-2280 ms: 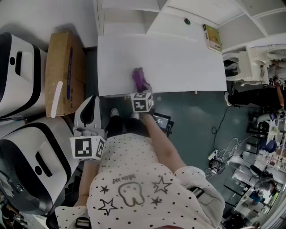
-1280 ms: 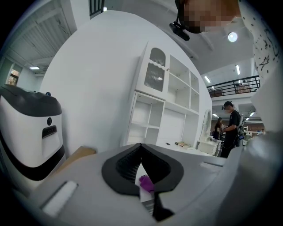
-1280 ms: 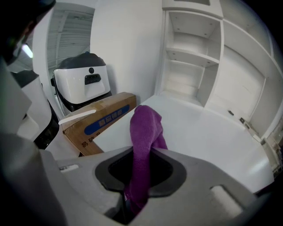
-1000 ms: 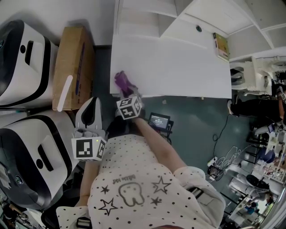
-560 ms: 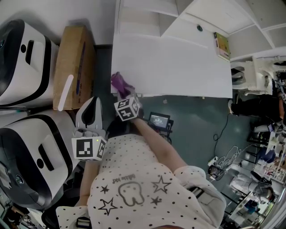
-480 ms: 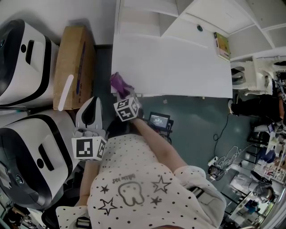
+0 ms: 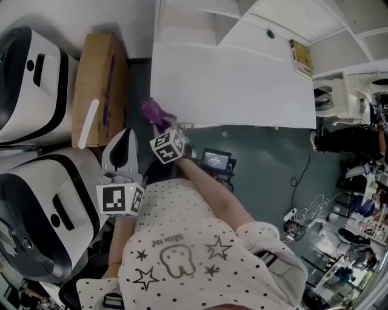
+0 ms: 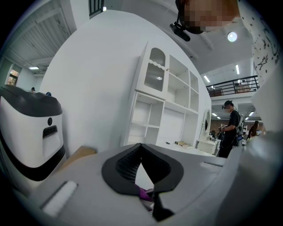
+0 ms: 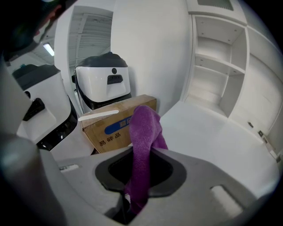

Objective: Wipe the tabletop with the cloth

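The purple cloth (image 7: 154, 112) hangs in my right gripper (image 7: 159, 125), which is shut on it just off the front left corner of the white table (image 7: 242, 79). In the right gripper view the cloth (image 9: 144, 132) stands up out of the jaws, with the tabletop (image 9: 221, 137) to its right and below. My left gripper (image 7: 124, 135) hangs lower left, away from the table, shut with nothing in it. In the left gripper view its fingertips (image 8: 141, 146) meet, and a bit of the cloth (image 8: 144, 193) shows below them.
A cardboard box (image 7: 97, 85) stands left of the table, with two large white machines (image 7: 30, 79) (image 7: 48, 212) beyond it. White shelving (image 7: 200, 18) backs the table, with a book (image 7: 301, 57) at the far right. A small device (image 7: 215, 159) lies on the floor.
My right gripper has carried the cloth leftward along the table's front edge, from near the middle to just past the left front corner. The left gripper has stayed where it was.
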`<action>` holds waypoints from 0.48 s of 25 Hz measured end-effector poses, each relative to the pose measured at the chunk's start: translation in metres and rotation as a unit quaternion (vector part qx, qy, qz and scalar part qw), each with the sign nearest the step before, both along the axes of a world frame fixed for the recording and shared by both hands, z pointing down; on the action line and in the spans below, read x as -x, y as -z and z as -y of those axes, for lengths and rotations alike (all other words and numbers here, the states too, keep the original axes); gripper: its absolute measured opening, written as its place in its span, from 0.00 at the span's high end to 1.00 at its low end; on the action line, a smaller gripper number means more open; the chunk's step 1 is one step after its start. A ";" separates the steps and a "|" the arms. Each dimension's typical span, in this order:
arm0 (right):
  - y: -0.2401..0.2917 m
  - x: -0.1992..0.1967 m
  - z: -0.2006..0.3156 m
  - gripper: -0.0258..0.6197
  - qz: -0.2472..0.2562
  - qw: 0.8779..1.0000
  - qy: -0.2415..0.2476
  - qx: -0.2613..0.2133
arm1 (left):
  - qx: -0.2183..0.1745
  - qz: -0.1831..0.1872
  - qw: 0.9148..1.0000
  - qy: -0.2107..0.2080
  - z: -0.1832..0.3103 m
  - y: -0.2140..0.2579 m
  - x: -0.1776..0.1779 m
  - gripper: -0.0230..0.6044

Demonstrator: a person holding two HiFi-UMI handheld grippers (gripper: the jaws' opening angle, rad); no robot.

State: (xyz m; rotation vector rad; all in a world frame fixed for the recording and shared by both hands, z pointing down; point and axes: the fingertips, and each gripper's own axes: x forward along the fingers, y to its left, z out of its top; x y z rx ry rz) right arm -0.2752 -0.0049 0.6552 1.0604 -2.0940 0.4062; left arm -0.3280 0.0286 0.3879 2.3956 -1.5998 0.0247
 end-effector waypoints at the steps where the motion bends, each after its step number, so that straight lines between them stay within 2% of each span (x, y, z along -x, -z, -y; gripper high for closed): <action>1: 0.000 0.001 -0.001 0.86 0.001 1.000 0.003 0.001 | 0.000 0.000 1.000 -0.001 0.000 0.000 -0.001 0.97; 7: 0.005 0.000 0.000 0.86 0.047 0.999 0.007 0.019 | -0.002 0.000 1.000 -0.011 0.001 0.002 -0.009 0.97; 12: 0.029 -0.026 0.015 0.86 0.087 0.996 -0.034 -0.014 | -0.005 0.000 1.000 -0.021 0.007 0.003 -0.020 0.97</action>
